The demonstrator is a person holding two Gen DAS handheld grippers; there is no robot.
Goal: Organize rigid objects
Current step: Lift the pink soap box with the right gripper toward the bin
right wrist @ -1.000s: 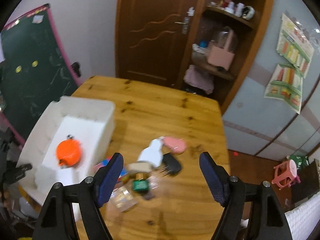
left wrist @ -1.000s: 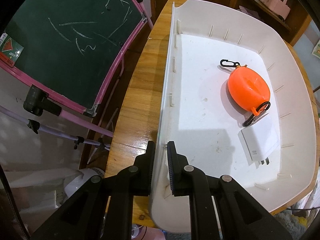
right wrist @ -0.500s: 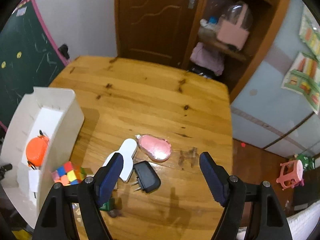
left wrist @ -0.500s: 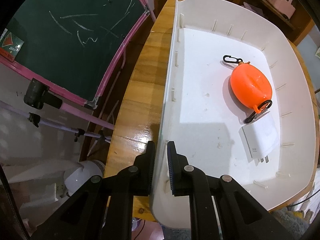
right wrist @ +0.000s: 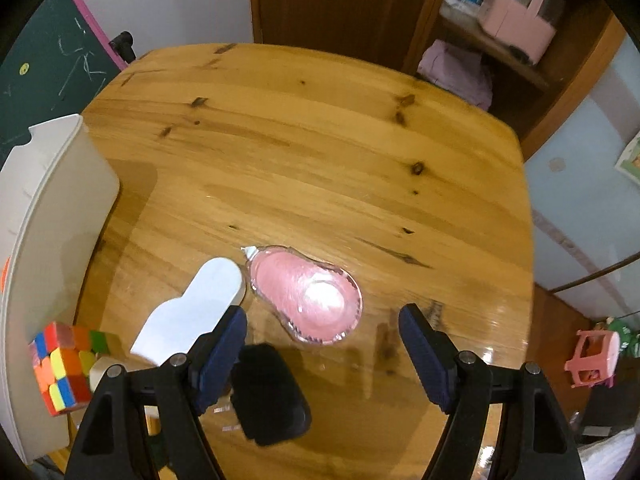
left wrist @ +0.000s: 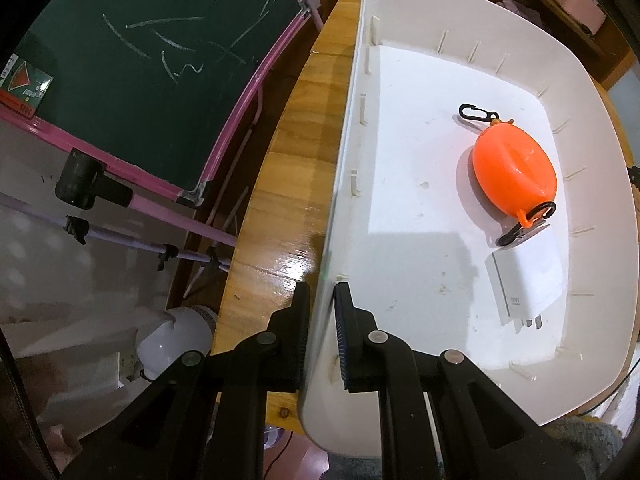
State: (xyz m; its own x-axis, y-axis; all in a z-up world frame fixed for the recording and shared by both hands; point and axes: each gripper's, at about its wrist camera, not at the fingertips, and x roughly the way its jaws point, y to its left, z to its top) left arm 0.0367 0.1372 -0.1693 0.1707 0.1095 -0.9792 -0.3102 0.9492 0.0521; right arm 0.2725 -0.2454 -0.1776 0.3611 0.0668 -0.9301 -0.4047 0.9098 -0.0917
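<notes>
**Left fingers clamp the bin wall while the right ones hang open over the loose items**

In the left wrist view the left gripper [left wrist: 322, 300] sits at the lower centre of the frame, its fingers [left wrist: 301, 332] closed tight on the near side wall of the white bin [left wrist: 420, 12], one pad outside and one inside. The bin rests on the wooden worktop [left wrist: 296, 152] and fills the right half of the frame. On its floor, toward the right, lies an orange oval case [left wrist: 514, 170] with a black clip at each end; just below it, touching the lower clip, lies a white charger [left wrist: 526, 280] with its prongs pointing to the bottom of the frame. A green chalkboard [left wrist: 132, 68] in a pink frame takes up the upper left.

In the right wrist view the right gripper [right wrist: 322, 336] is at the lower centre, its fingers [right wrist: 426, 356] standing wide apart with nothing between the pads. Just above the gap lies a pink oval item [right wrist: 308, 294] in clear packaging on the worktop [right wrist: 320, 140]. To its left lies a flat white item [right wrist: 196, 308], partly behind the left finger. A black adapter [right wrist: 272, 396] lies below, near the left finger. A colourful puzzle cube [right wrist: 64, 364] sits at the lower left, beside the outer wall of the bin [right wrist: 48, 184] along the left edge
</notes>
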